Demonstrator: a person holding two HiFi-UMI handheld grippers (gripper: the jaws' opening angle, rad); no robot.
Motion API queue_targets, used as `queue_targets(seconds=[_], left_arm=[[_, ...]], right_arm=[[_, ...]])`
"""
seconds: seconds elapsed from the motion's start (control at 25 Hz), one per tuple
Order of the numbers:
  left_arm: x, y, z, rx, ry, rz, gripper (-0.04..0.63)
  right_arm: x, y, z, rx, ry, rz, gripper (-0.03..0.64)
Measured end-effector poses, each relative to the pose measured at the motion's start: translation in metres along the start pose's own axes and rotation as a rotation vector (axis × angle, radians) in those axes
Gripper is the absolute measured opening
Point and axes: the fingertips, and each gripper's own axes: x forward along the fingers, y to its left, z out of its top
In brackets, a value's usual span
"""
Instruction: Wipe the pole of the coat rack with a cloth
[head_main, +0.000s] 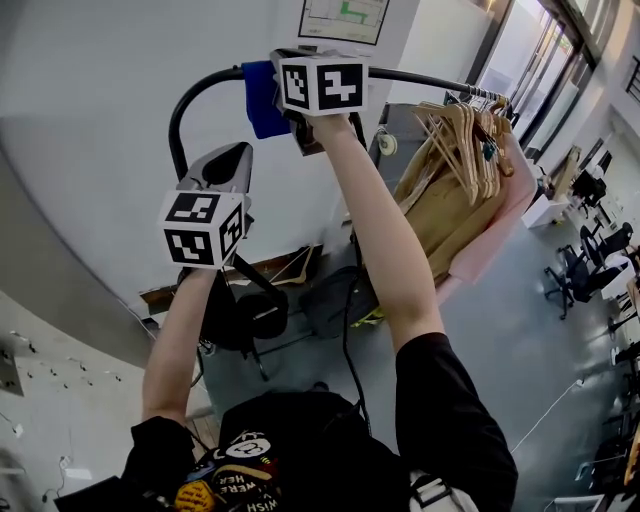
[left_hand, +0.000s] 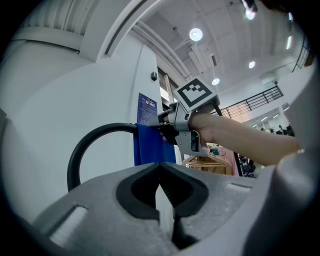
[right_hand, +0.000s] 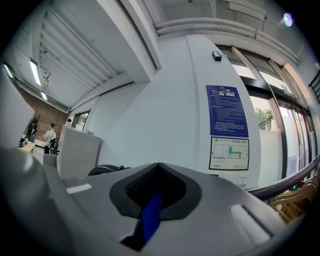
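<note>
The coat rack's black pole (head_main: 200, 86) curves up at the left and runs right along the top. A blue cloth (head_main: 262, 100) hangs over that top bar, and my right gripper (head_main: 290, 112) is shut on it, raised high against the bar. In the right gripper view a strip of the blue cloth (right_hand: 150, 217) sits between the closed jaws, with the pole (right_hand: 285, 182) at the right. My left gripper (head_main: 228, 158) is lower, beside the pole's bend, shut and empty. The left gripper view shows the cloth (left_hand: 154, 145), the pole (left_hand: 95, 140) and the right gripper (left_hand: 185, 125) ahead.
Wooden hangers (head_main: 465, 135) with beige garments (head_main: 440, 215) crowd the bar to the right. A white wall (head_main: 90, 150) stands close behind the rack. Dark bags (head_main: 250, 310) lie on the floor by the rack's base. Office chairs (head_main: 580, 270) stand far right.
</note>
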Motion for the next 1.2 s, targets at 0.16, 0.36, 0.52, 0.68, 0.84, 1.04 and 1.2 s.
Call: queue_targets(seconds=[0.16,0.36,0.52,0.68,0.84,1.04,1.2], left_arm=[[0.011,-0.006,0.002,0.004,-0.010,-0.003,0.003],[0.038,-0.025,0.005,0.006,-0.013,-0.017,0.003],[0.058,-0.041,0.011,0.007,-0.022,-0.021,0.003],[0.077,-0.052,0.012,-0.002,-0.022,-0.020,0.003],[0.092,-0.057,0.011,-0.007,-0.014,-0.022,0.003],[0.101,-0.068,0.018,-0.003,-0.021,-0.029,0.003],[0.096,-0.079,0.019,-0.014,-0.032,-0.034,0.003]], right_arm=[[-0.003,-0.007,-0.001,-0.017,-0.003,0.020,0.000],[-0.018,-0.056,-0.012,-0.013,0.002,-0.017,0.000],[-0.038,-0.118,-0.019,0.011,0.007,-0.076,0.000],[-0.061,-0.188,-0.026,0.042,0.009,-0.171,0.000],[-0.075,-0.220,-0.029,0.057,-0.003,-0.192,0.000],[-0.103,-0.220,-0.014,0.089,-0.132,-0.165,0.012],[-0.143,-0.191,-0.040,0.106,-0.111,-0.134,0.002]])
